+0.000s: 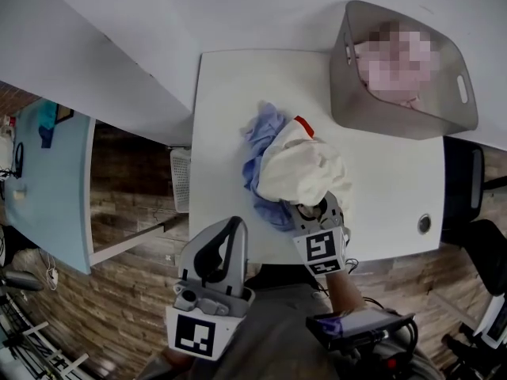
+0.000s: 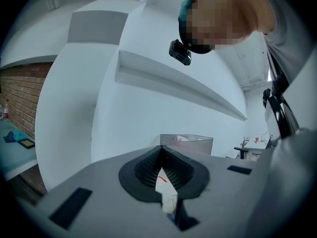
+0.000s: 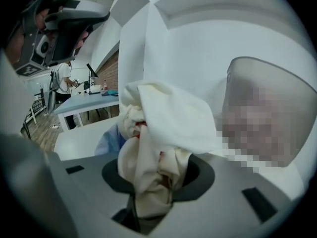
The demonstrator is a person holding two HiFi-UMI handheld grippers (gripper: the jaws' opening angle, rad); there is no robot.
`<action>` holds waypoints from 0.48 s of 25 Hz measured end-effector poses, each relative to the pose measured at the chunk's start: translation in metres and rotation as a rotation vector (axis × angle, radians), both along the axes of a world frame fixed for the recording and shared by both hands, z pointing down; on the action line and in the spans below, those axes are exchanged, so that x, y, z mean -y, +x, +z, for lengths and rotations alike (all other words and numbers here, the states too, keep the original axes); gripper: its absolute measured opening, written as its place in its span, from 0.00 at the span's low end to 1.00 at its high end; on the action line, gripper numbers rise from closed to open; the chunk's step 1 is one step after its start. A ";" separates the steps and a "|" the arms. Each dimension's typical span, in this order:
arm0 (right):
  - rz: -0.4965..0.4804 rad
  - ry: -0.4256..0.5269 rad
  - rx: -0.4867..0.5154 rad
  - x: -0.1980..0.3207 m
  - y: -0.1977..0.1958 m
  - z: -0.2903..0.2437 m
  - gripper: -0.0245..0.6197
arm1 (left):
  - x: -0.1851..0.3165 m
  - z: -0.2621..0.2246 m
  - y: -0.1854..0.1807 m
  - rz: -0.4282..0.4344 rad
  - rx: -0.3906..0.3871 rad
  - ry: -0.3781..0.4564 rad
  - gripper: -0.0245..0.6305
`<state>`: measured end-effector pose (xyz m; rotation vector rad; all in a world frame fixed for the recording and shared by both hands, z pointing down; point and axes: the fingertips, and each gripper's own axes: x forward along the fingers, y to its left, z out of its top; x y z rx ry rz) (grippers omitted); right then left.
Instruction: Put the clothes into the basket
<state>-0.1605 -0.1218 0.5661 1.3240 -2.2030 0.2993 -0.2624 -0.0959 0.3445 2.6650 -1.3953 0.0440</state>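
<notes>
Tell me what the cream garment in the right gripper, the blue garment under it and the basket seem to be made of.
Cream garment: soft matte fabric, possibly cotton; it bunches into loose folds in the right gripper.
Blue garment: thin matte cloth, crumpled into fine creases.
Basket: smooth grey plastic, seemingly translucent; its walls look rigid, with moulded handle slots.

Left gripper [image 1: 231, 234] sits lower left in the head view, pointing level, jaws together with nothing gripped. Right gripper [image 1: 313, 210], lower centre, tips downward, jaws clamped on a cream garment [image 1: 305, 169], forearm [image 1: 346, 290] running to the bottom edge.
</notes>
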 end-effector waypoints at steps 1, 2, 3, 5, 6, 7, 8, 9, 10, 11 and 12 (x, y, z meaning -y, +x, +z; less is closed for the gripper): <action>0.008 0.019 0.017 0.000 0.000 -0.008 0.28 | -0.001 -0.002 -0.002 -0.001 -0.003 0.007 0.05; 0.015 0.037 0.033 0.000 -0.001 -0.017 0.28 | -0.003 -0.005 -0.003 -0.002 -0.006 0.013 0.05; 0.020 0.055 0.044 -0.001 -0.001 -0.026 0.28 | -0.005 -0.008 -0.004 -0.002 -0.010 0.019 0.05; 0.025 0.088 0.054 -0.002 -0.001 -0.045 0.28 | -0.011 -0.015 -0.003 0.003 -0.020 0.026 0.05; 0.027 0.103 0.056 -0.002 -0.001 -0.054 0.28 | -0.014 -0.019 -0.002 0.008 -0.024 0.031 0.05; 0.028 0.118 0.057 -0.002 0.000 -0.063 0.28 | -0.017 -0.022 -0.001 0.015 -0.028 0.038 0.05; 0.030 0.132 0.056 -0.001 0.001 -0.073 0.28 | -0.020 -0.027 0.000 0.022 -0.031 0.046 0.05; 0.031 0.147 0.052 -0.001 0.001 -0.083 0.28 | -0.023 -0.031 0.000 0.027 -0.036 0.055 0.05; 0.031 0.163 0.045 0.000 0.001 -0.093 0.28 | -0.025 -0.035 -0.001 0.031 -0.043 0.065 0.05; 0.030 0.180 0.037 0.000 0.000 -0.102 0.28 | -0.027 -0.039 -0.002 0.034 -0.050 0.076 0.05; 0.030 0.197 0.028 0.001 0.000 -0.112 0.28 | -0.030 -0.043 -0.003 0.036 -0.056 0.087 0.05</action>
